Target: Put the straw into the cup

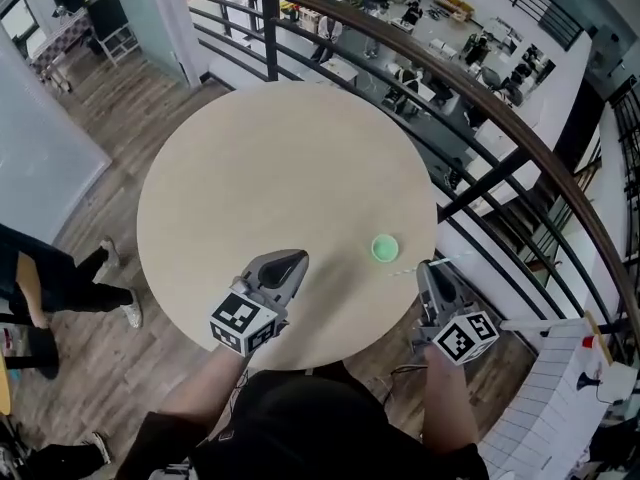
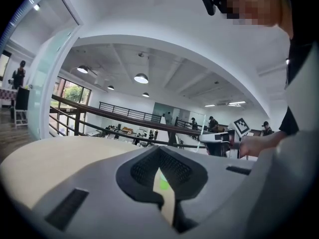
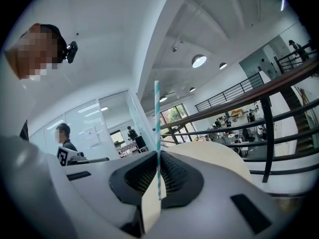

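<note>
Pinching the straw (image 3: pixel 157 133) crosswise between the pads, you are gripping it firmly with your right gripper (image 1: pixel 432 267). The hold is low on the stem, so most of the striped length is sticking out free on one side of the jaws. That looks like the reason for the hold: a long free end is giving you something to feed into the cup (image 1: pixel 385 248) without the jaws crowding its rim. The cup is standing mouth up on the table (image 1: pixel 250 158), near the edge on your right side. It is sitting between your two grippers, closer to the right one. In the head view the straw is lying almost level, with its free end near the cup but not yet in it. Your left gripper (image 1: pixel 292 259) is carrying nothing, its jaws drawn together to a thin slit. It is hanging over the table to the cup's left, apart from it. It is aiming at the cup, which is showing green through that slit, so it seems placed to steady the cup. You are probably going to need to tip the free end downward over the mouth, and a cup that looks this light could slide or topple if nudged.
</note>
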Demonstrator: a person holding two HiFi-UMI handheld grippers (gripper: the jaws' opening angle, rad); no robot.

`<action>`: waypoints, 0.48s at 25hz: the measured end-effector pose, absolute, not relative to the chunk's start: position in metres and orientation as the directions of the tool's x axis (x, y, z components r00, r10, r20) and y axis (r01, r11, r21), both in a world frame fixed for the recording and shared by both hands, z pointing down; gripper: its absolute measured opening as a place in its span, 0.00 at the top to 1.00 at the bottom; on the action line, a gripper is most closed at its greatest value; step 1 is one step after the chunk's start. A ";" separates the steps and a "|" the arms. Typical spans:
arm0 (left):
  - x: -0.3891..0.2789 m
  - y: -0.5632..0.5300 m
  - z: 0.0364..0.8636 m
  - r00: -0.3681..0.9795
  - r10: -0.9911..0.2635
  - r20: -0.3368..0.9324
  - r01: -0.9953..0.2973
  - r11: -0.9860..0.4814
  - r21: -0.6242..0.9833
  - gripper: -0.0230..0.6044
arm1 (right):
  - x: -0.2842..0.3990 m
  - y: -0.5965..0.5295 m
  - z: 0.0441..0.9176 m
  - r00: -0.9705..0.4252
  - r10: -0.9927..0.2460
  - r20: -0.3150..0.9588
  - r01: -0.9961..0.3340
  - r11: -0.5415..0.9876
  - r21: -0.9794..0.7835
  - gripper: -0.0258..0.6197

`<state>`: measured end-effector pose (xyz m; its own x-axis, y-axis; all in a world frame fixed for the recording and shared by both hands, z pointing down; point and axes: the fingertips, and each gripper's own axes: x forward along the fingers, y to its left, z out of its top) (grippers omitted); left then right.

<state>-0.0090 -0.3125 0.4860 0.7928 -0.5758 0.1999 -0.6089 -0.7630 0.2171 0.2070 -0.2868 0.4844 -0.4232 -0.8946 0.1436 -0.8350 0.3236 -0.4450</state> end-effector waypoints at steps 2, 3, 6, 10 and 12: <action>0.002 -0.320 0.495 0.793 -0.569 0.218 -0.608 -0.765 0.214 0.95 | 0.217 -0.298 0.497 -0.423 -0.894 0.149 -0.834 0.320 -0.449 0.91; 0.007 -0.323 0.500 0.793 -0.566 0.225 -0.607 -0.766 0.213 0.95 | 0.220 -0.304 0.504 -0.425 -0.892 0.153 -0.834 0.320 -0.450 0.91; 0.020 -0.331 0.513 0.796 -0.554 0.244 -0.602 -0.769 0.216 0.95 | 0.228 -0.319 0.524 -0.432 -0.887 0.161 -0.831 0.323 -0.452 0.91; 0.036 -0.339 0.533 0.801 -0.537 0.266 -0.594 -0.769 0.235 0.95 | 0.236 -0.336 0.552 -0.440 -0.880 0.178 -0.822 0.315 -0.474 0.91; 0.043 -0.343 0.542 0.799 -0.535 0.275 -0.596 -0.764 0.248 0.95 | 0.240 -0.343 0.568 -0.445 -0.874 0.193 -0.817 0.308 -0.487 0.91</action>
<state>0.0433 -0.3431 0.5421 0.7992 -0.5346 0.2748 -0.5961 -0.7637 0.2477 0.2399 -0.3429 0.5679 -0.4450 -0.8744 0.1935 -0.8174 0.3083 -0.4867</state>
